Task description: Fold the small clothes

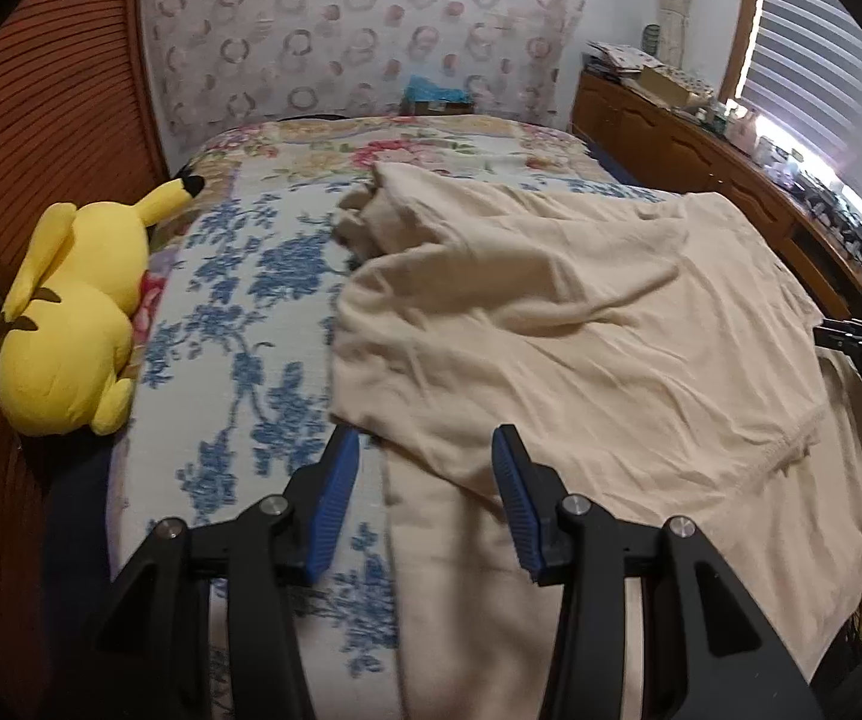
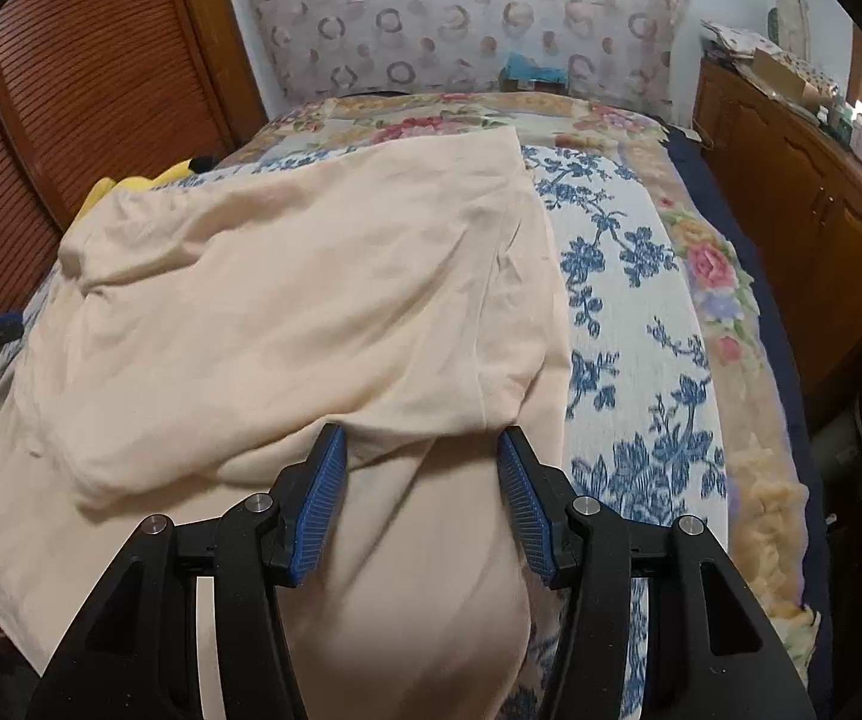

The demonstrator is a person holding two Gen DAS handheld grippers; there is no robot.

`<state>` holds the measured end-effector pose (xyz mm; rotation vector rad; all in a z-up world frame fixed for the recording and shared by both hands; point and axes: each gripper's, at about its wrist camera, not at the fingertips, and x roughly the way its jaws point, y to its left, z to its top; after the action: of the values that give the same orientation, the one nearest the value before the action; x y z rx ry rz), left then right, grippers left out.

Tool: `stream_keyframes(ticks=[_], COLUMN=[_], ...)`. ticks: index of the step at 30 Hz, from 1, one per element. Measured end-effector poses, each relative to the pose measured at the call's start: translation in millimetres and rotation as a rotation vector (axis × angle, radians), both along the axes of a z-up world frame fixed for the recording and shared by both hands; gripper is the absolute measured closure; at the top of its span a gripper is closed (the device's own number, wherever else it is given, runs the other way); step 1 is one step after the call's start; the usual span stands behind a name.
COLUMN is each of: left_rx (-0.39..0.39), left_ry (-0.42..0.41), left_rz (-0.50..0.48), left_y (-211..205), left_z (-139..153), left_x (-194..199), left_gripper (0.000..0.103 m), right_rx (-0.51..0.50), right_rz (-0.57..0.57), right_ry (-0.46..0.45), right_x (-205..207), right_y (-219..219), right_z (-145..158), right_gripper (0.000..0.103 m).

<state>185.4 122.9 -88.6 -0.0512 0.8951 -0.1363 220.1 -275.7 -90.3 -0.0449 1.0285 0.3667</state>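
Lying rumpled, cream garment [image 1: 551,324] (partly folded)

The cream garment [image 1: 581,330] is soft, matt, creased cloth. The floral bedspread [image 1: 239,324] looks woven and nubby. The yellow toy [image 1: 71,324] is plush. The louvred door [image 2: 89,138] is ribbed wood.

No words, labels, brand marks or numbers can be read in either view. The boxes and small items on the wooden dresser [image 1: 695,138] by the window are too small and blurred to make out any print.
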Motion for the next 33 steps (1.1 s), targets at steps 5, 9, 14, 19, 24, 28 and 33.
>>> stream_keyframes(ticks=[5, 9, 14, 19, 24, 28, 33], left_rx=[0.003, 0.015, 0.014, 0.013, 0.054, 0.053, 0.04], left_ry=[0.012, 0.029, 0.048, 0.048, 0.002, -0.07, -0.154], left_rz=[0.027, 0.038, 0.033, 0.02, -0.016, -0.026, -0.053], left_y=[11, 15, 17, 15, 1, -4, -13], left_z=[-6, -13, -22, -21, -8, 18, 58], left_x=[9, 16, 26, 35, 27, 13, -2], left_gripper=[0.058, 0.061, 0.061, 0.074, 0.101, 0.102, 0.102], right_rx=[0.015, 0.02, 0.003, -0.02, -0.036, -0.033, -0.016], right_rz=[-0.013, -0.009, 0.012, 0.032, 0.062, 0.069, 0.071], right_ry=[-0.009, -0.014, -0.021, -0.021, -0.052, -0.111, -0.187], right_x=[8, 9, 7, 6, 3, -1, -7], right_y=[4, 8, 13, 18, 21, 20, 18], right_z=[2, 1, 0, -3, 0, 14, 39], right_gripper=[0.051, 0.053, 0.059, 0.071, 0.095, 0.099, 0.1])
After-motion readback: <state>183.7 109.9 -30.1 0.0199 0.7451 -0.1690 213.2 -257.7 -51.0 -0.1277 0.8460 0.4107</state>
